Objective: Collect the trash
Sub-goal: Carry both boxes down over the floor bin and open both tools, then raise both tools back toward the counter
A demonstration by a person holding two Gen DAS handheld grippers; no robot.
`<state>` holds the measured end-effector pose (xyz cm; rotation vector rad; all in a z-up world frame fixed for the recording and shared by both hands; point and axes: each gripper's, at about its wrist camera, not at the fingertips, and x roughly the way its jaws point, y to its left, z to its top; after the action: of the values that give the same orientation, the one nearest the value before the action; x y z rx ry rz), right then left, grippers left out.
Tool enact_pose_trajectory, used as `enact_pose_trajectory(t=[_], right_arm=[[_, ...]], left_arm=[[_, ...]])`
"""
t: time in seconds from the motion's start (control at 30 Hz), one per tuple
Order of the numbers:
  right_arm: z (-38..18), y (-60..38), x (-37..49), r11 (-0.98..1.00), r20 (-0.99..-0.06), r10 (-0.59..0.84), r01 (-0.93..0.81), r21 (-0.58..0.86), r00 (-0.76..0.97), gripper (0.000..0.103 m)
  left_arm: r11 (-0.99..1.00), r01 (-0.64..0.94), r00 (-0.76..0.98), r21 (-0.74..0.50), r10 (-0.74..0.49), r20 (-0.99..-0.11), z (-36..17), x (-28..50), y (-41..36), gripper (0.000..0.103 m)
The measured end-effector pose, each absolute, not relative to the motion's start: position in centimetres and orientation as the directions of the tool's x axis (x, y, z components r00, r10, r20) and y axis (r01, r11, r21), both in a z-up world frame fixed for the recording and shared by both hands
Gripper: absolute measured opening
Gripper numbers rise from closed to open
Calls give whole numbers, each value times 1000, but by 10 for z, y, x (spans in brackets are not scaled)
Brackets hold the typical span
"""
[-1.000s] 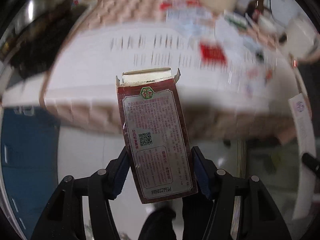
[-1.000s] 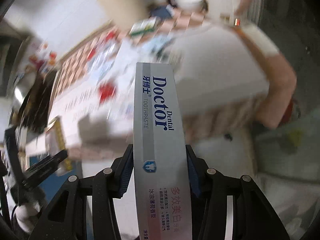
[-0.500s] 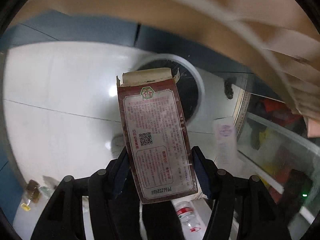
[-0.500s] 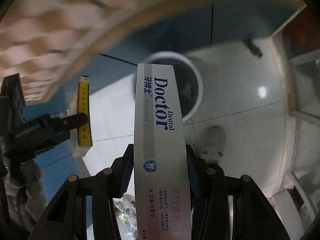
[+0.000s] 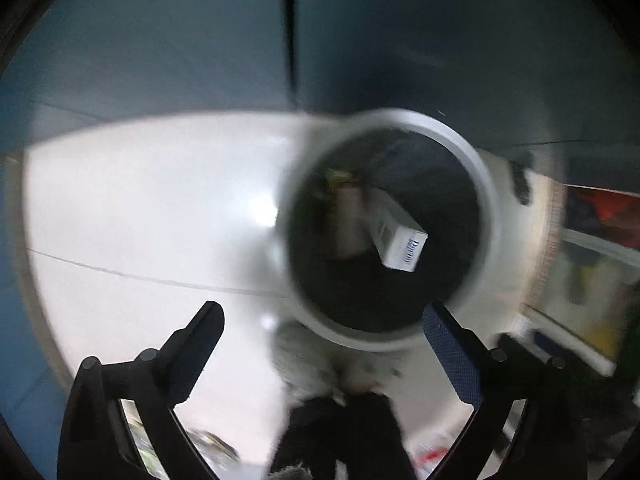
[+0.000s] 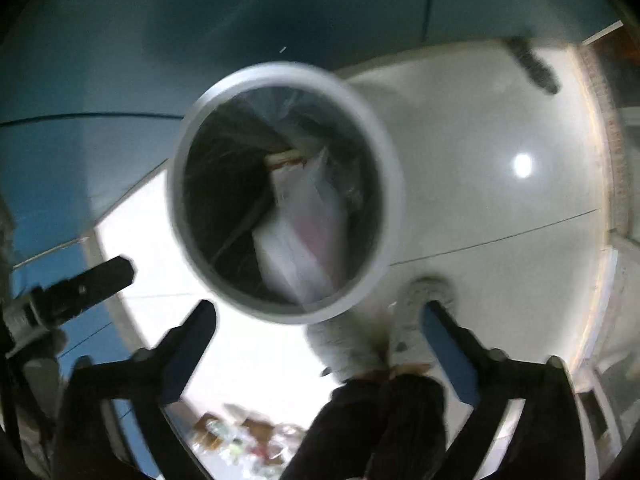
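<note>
A round bin with a white rim (image 5: pixel 478 184) and a dark liner stands on the floor below both grippers. In the left wrist view the white toothpaste box (image 5: pixel 398 236) lies tilted inside it, beside a blurred dark red box (image 5: pixel 346 220). My left gripper (image 5: pixel 322 320) hangs over the bin's near edge, its jaws opening, nothing between them. In the right wrist view the bin rim (image 6: pixel 386 148) is close below. A blurred pale box (image 6: pixel 298 236) is inside. My right gripper (image 6: pixel 318 314) has its jaws opening and is empty too.
White floor tiles (image 5: pixel 140 208) surround the bin, with blue cabinet fronts (image 6: pixel 120 60) behind it. A person's pale furry shoes (image 6: pixel 416 304) and dark trouser legs (image 5: pixel 344 432) are at the bottom. Loose litter (image 6: pixel 240 440) lies on the floor nearby. A left-gripper finger (image 6: pixel 100 276) shows at the left.
Both grippers dropped from the table to just above the bin. Each let go of its box: the red box and the toothpaste box now lie in the bin, and both pairs of jaws stand wide.
</note>
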<state>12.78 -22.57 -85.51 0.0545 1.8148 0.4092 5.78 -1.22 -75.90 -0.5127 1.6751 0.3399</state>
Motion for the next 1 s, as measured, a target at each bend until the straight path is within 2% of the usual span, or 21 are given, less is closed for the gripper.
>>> enact_pose_trajectory(t=[0.1, 0.2, 0.67, 1.0], right_arm=[[-842, -224, 128, 947, -968, 162, -246, 207, -190, 103], [-814, -218, 128, 940, -993, 79, -324, 103, -88, 103], [-680, -214, 95, 904, -994, 105, -420, 78, 42, 103], [-545, -236, 75, 896, -985, 140, -435, 85, 97, 103]], left_arm=[[878, -476, -117, 54, -2, -993, -743, 43, -15, 101], [867, -491, -106, 90, 43, -993, -724, 31, -16, 101], [853, -519, -38, 58, 45, -998, -628, 16, -57, 101], [870, -493, 16, 13, 23, -1000, -505, -8, -77, 101]])
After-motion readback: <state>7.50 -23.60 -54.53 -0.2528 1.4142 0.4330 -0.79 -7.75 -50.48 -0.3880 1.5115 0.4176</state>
